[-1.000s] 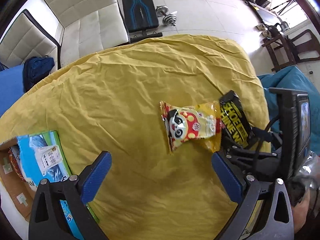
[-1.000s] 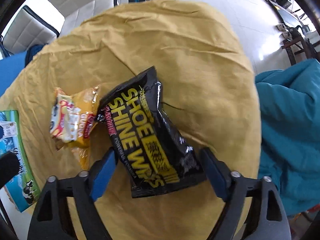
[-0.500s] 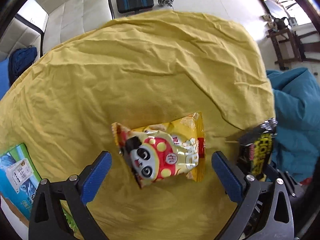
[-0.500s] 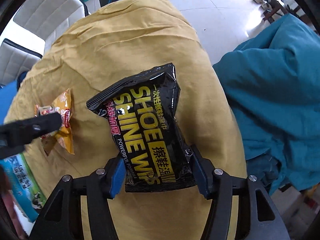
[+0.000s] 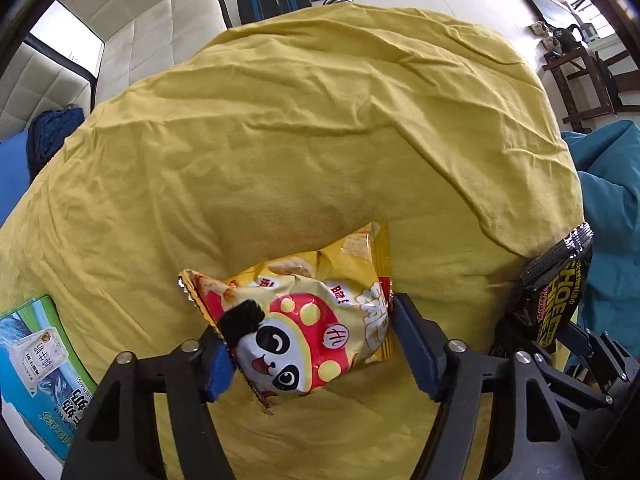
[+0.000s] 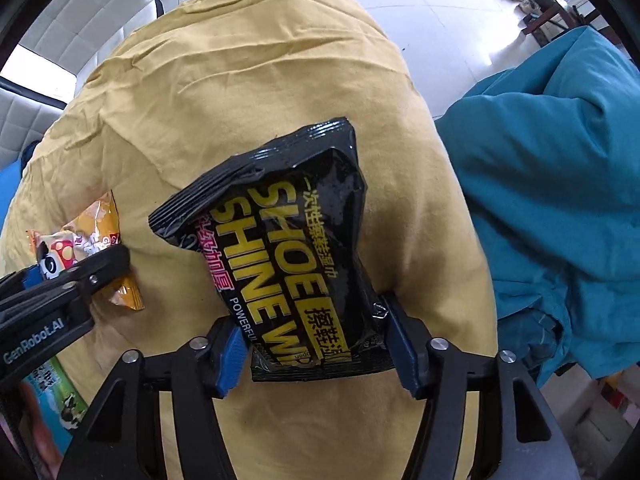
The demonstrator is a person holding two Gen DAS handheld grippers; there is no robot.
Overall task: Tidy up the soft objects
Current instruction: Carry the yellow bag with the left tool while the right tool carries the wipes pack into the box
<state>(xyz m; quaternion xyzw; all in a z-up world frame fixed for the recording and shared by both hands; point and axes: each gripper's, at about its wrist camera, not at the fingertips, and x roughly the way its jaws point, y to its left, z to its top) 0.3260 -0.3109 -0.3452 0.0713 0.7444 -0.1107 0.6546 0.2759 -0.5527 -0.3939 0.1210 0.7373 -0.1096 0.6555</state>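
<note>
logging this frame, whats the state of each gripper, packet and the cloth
left gripper: shut on the panda snack bag
panda snack bag: held by its lower end, crinkled
right gripper: shut on the shoe wipes pack
shoe wipes pack: held by its lower end, sealed
yellow cloth: spread out, wrinkled
milk carton box: at the cloth's left edge, partly out of view

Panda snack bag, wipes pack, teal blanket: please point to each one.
Panda snack bag point(image 5: 304, 320), left wrist view, panda face.
Wipes pack point(image 6: 288, 256), right wrist view, yellow lettering.
Teal blanket point(image 6: 560, 168), right wrist view, upper folds.
</note>
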